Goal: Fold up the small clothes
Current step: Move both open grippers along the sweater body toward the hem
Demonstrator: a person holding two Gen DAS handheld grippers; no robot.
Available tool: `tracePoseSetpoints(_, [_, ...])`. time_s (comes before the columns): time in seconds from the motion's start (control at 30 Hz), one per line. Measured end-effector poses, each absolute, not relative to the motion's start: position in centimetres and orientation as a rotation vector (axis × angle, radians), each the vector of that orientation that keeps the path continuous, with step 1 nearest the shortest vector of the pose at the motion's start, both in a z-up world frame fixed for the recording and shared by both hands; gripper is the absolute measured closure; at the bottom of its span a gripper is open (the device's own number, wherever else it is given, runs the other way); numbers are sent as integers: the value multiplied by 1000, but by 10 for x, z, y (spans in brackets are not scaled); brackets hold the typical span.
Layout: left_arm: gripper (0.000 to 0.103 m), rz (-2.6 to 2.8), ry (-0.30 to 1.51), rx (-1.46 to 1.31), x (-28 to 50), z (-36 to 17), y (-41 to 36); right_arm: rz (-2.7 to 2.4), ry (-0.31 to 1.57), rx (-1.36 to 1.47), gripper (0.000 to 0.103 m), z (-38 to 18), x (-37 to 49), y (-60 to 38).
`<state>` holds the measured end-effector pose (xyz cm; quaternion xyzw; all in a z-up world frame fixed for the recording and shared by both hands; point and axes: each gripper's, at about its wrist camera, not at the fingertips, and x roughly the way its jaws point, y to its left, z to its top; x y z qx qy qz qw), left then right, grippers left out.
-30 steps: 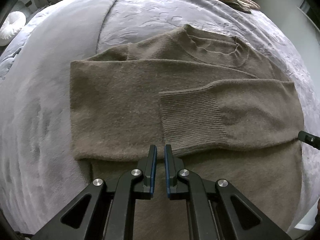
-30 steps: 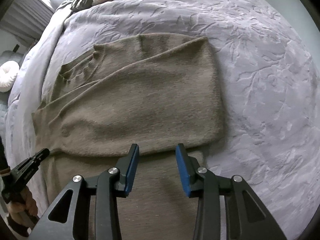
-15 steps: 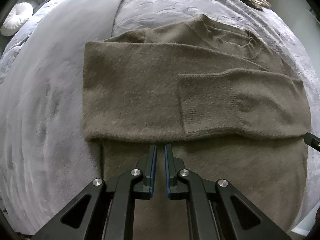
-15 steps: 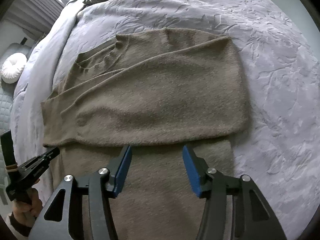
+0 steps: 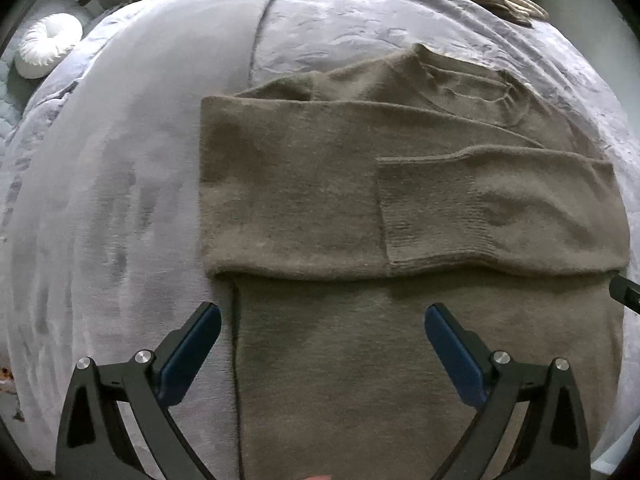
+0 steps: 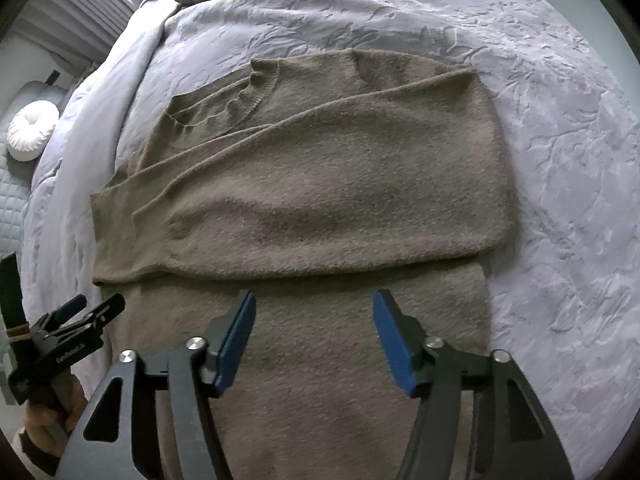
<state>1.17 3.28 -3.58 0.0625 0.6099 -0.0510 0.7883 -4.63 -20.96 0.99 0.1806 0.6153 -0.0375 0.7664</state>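
Sweater (image 5: 320,200), taupe knit, lay flat on the lavender bedspread (image 5: 120,220) with both sleeves folded across its chest, the ribbed cuff (image 5: 424,216) uppermost and the collar (image 5: 472,92) at the far end. Its unfolded lower half reached toward the cameras. The left gripper (image 5: 323,330) hung over the sweater's left edge with its jaws opening wide and nothing pinched; the right gripper (image 6: 314,318) hung above the right side of the lower half, jaws likewise opening and empty. To do the next fold well, each probably needed to drop to a near hem corner, bite only the knit and not the bedspread, then lift evenly toward the collar.
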Motion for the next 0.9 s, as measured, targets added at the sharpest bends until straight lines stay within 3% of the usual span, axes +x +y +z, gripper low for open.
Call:
tracePoseSetpoints(0.33, [1, -138, 1353, 133, 17, -39, 46, -66, 1352, 413, 36, 17, -57, -204])
tracePoseSetpoints(0.4, [1, -171, 1358, 131, 10, -34, 49, -50, 1357, 433, 22, 21, -61, -203])
tracePoseSetpoints(0.43, [1, -181, 1358, 131, 9, -33, 51, -40, 1355, 442, 21, 23, -63, -202])
tracePoseSetpoints(0.9, [1, -319, 1444, 135, -78, -14, 101, -84, 1392, 558, 21, 43, -135, -175])
